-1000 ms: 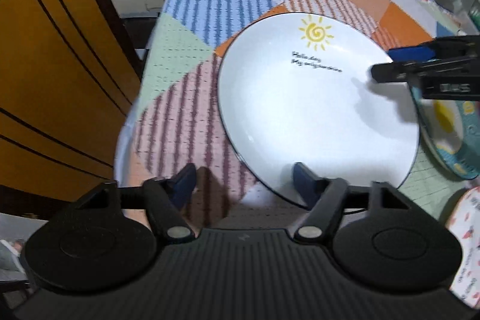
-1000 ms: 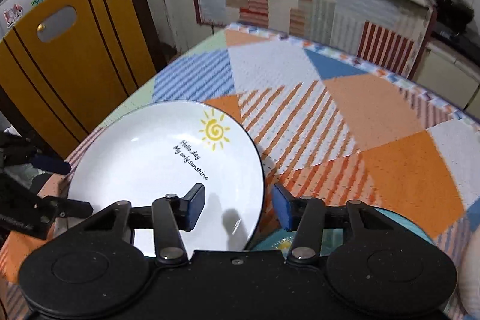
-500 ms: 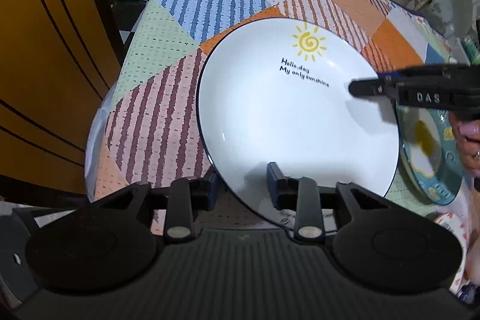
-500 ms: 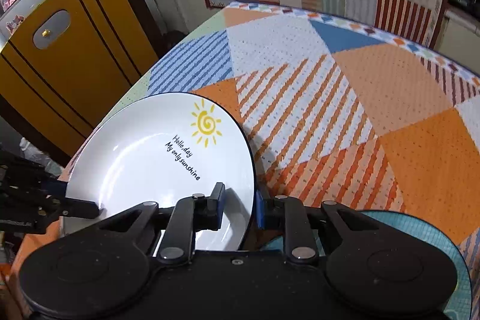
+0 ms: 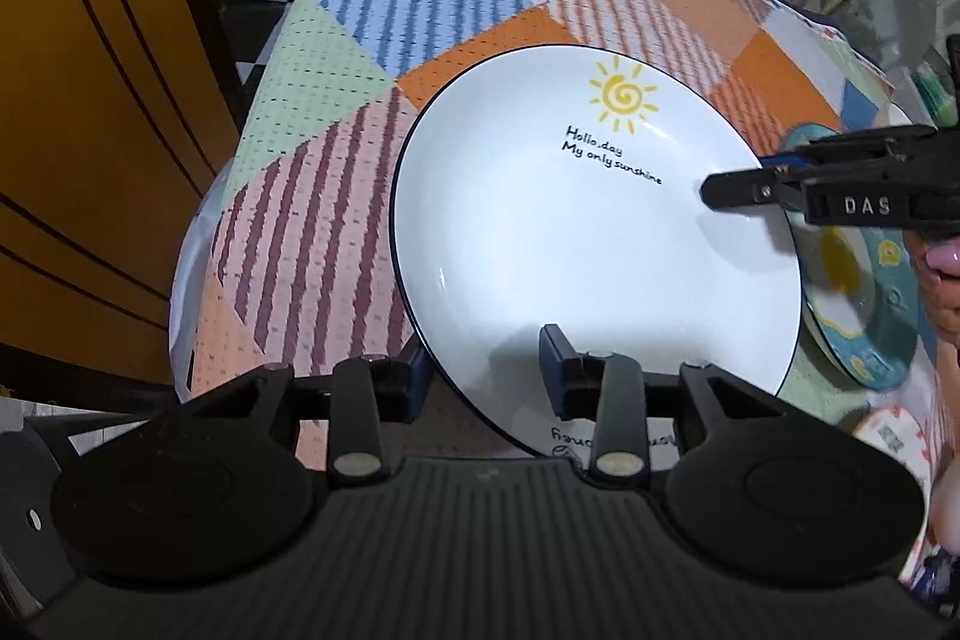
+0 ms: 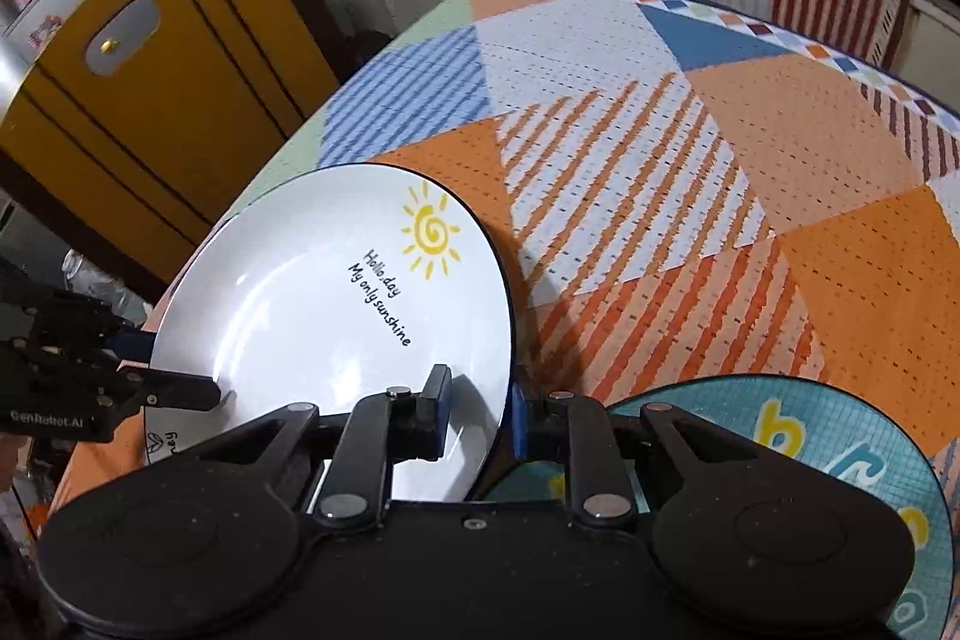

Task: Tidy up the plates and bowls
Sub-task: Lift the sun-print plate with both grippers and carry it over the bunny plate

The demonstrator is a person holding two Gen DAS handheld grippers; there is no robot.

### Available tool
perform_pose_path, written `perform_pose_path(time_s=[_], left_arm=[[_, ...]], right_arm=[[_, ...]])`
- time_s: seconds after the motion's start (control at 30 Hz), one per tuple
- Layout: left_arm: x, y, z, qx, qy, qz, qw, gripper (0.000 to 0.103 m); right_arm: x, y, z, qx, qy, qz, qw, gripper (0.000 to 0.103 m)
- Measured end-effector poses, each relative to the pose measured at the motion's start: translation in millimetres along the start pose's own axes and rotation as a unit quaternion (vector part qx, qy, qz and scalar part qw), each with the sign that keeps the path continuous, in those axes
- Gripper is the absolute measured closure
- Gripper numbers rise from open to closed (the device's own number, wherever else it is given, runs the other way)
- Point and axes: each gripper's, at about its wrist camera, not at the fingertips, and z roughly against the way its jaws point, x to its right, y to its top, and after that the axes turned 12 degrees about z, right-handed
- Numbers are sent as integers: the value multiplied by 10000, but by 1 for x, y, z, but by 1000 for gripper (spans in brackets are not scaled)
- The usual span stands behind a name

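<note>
A white plate [image 5: 576, 250] with a yellow sun and black lettering sits over the patchwork tablecloth [image 5: 384, 16]. My left gripper [image 5: 483, 373] is shut on its near rim, one pad inside the plate and one under the edge. From the opposite side, my right gripper [image 6: 480, 409] is shut on the same white plate [image 6: 336, 316], and it also shows as a black arm, the right gripper [image 5: 774, 187]. The left gripper [image 6: 180, 391] reaches in at the left of the right wrist view. A second white plate [image 5: 600, 439] with writing peeks out underneath.
A teal plate [image 6: 780, 448] with a yellow centre lies right of the white one, partly under my right gripper. A red-patterned dish [image 5: 894, 436] sits at the near right. A yellow cabinet [image 6: 138, 100] stands beyond the table's left edge [image 5: 198, 280]. A hand [image 5: 942, 274] holds the right gripper.
Both grippers' jaws have narrowed from wide apart onto the white plate's rim. The plate sits a little higher in view, and the plate under it now shows.
</note>
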Motion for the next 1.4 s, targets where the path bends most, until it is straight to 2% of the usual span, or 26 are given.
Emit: perform_pose_path(time_s=[0.2, 0.4, 0.73, 1.17, 1.23, 1.4], left_arm=[[10, -11, 31, 160, -193, -167, 9995, 68], [27, -24, 61, 317, -181, -421, 9984, 68], [65, -59, 105, 329, -510, -792, 9950, 68], [113, -122, 122, 118, -657, -1374, 9883, 68], [119, -136, 117, 173, -575, -1481, 9871, 68], [126, -155, 93, -16, -505, -1520, 9871, 68]], right_arm=[[0, -13, 28, 258, 178, -177, 9994, 82], [-16, -40, 67, 585, 241, -216, 9978, 82], [-55, -97, 152, 849, -128, -390, 9955, 82], [-96, -181, 220, 684, -442, -799, 9935, 82], [-101, -197, 225, 754, -560, -970, 9908, 82], [-98, -234, 210, 692, -575, -1544, 9839, 82]])
